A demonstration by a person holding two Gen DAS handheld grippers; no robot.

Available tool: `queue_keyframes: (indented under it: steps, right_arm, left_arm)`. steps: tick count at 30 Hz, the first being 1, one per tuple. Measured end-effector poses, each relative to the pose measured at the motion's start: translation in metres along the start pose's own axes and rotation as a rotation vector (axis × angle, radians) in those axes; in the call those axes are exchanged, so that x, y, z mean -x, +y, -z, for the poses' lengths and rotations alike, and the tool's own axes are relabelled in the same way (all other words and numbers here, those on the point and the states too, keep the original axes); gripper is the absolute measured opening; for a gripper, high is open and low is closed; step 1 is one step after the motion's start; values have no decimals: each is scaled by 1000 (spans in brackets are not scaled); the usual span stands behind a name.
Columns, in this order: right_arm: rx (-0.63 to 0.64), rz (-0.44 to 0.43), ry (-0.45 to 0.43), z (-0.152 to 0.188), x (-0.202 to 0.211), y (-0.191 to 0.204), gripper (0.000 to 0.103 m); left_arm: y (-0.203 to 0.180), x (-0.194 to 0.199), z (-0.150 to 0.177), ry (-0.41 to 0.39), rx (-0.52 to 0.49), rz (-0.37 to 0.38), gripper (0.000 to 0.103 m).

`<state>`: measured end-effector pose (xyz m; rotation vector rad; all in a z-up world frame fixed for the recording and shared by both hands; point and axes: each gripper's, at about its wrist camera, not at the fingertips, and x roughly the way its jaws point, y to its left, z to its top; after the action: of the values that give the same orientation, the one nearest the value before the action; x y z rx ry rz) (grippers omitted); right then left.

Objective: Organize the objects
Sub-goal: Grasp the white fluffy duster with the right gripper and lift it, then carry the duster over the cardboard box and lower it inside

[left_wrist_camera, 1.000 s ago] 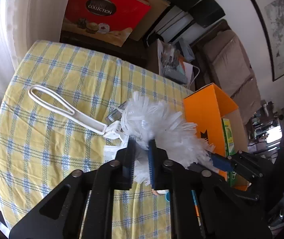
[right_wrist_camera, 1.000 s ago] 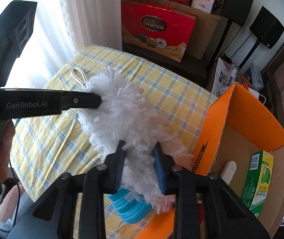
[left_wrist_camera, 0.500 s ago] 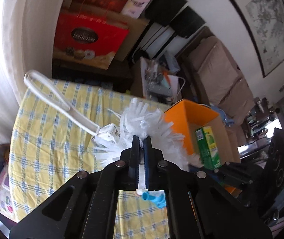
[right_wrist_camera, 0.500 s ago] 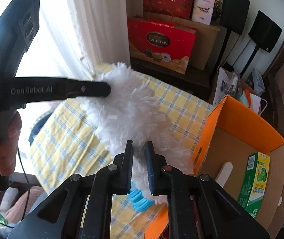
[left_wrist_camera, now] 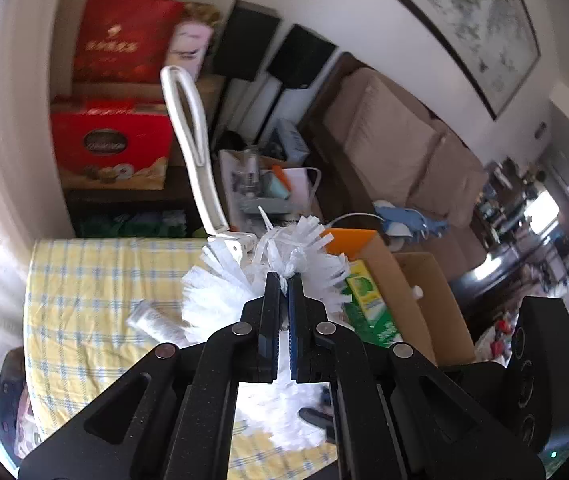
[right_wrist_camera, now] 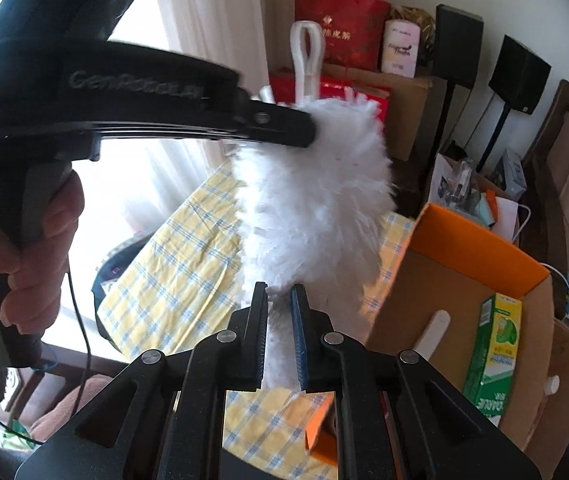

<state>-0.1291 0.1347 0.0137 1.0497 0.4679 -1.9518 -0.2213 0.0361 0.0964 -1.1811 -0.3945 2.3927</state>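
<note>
Both your grippers — left and right — have fingers clamped on the duster, held above the table.

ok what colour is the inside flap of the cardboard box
Orange, on the box flap; the right wrist view shows it best.

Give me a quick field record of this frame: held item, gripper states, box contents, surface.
held item: white duster, lifted off the table, loop handle pointing up
left gripper: shut on the duster's fluffy head
right gripper: shut on the duster's lower end
box: orange cardboard box, open, right of the duster
box contents: green carton upright, pale flat stick; rest unclear
surface: yellow checked tablecloth
also on table: small silvery packet
</note>
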Motion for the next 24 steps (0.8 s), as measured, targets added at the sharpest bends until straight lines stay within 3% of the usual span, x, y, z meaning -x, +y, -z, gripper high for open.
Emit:
queue_keyframes:
  steps: [7, 15, 24]
  right_arm:
    - [-49, 4, -30, 16, 30, -17, 11]
    - [-198, -8, -57, 47, 43, -59, 11]
    - [-386, -93, -61, 79, 27, -109, 11]
  left_arm:
    - [-60, -19, -3, 26, -72, 27, 3]
    - [-111, -65, 6, 90, -110, 79, 3]
    - [-127, -129, 24, 206, -118, 70, 3]
